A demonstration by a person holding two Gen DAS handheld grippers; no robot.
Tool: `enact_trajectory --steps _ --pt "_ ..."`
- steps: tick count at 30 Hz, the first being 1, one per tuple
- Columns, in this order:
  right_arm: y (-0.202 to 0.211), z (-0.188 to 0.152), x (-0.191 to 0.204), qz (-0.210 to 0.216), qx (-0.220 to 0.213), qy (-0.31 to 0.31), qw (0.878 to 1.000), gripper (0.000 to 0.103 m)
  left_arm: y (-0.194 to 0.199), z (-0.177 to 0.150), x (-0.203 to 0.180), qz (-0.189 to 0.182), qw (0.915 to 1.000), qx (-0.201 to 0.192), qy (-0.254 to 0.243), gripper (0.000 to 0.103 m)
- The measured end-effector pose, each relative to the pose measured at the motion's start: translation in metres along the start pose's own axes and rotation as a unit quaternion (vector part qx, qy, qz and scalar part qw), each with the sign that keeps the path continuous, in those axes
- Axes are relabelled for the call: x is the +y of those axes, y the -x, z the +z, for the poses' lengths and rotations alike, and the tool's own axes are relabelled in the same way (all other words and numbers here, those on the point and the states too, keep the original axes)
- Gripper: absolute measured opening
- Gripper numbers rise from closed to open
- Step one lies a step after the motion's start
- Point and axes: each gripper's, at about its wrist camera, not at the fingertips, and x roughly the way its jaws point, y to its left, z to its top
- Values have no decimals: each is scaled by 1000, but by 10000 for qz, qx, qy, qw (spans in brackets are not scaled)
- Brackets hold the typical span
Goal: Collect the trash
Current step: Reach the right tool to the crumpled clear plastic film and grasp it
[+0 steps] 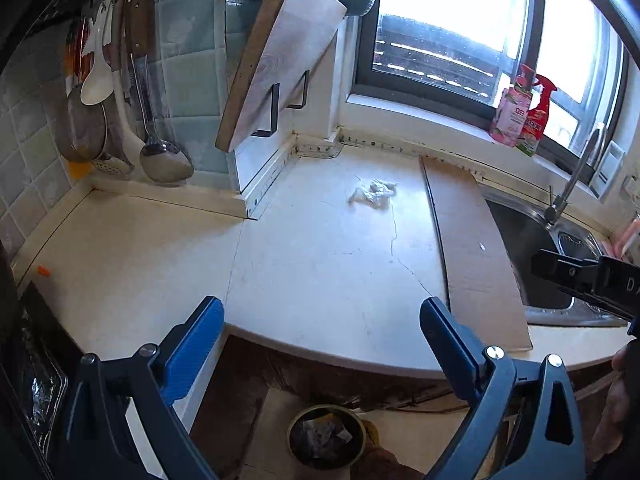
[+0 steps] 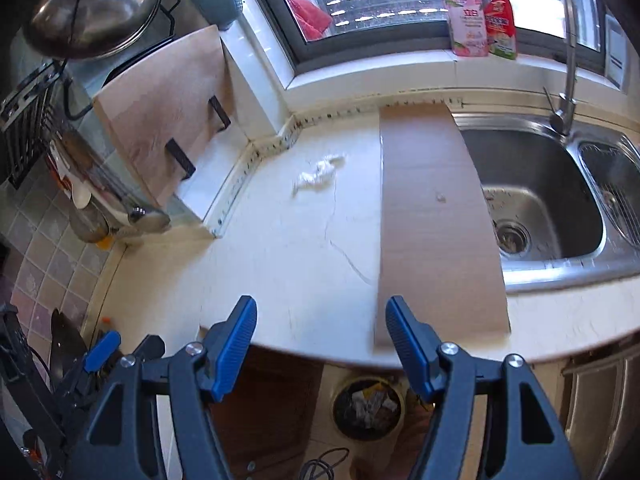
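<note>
Both tools, the left tool [image 1: 322, 326] and the right tool [image 2: 321, 326], hung empty with jaws apart above the desk [image 1: 320, 272], where a crumpled tissue [image 1: 374, 192] lay, probably the next pickup for the bin [image 2: 368, 408] below.

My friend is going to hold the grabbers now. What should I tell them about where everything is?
Left gripper: open, nothing between its fingers.
Right gripper: open, empty too.
Both hang over the counter's front edge, pointing down at it.
Crumpled white tissue: lying on the white counter, near the back, left of the brown board beside the sink.
A tiny white scrap sits on that board.
Trash bin: on the floor below the counter edge, already holding some rubbish.
Left to do: pick up the tissue and likely the scrap, and drop them in the bin.
</note>
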Motion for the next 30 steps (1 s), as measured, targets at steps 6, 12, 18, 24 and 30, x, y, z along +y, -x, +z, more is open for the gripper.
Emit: enact_trajectory --steps 6,12,18,24,30 --pt "-71 72 -5 210 356 239 9989 67 -63 51 -15 413 9989 49 196 98" --pt "-154 133 -11 306 685 389 9964 67 -132 90 -29 938 9950 20 349 98" --pt "-243 163 -17 350 987 396 9937 67 -197 101 -33 1615 9860 73 410 98" --pt "-297 168 -9 264 1026 529 9930 67 -223 104 -27 2024 9778 130 524 98" --pt "-321 165 3 79 1080 934 9897 50 -224 104 -8 2179 9728 126 774 98"
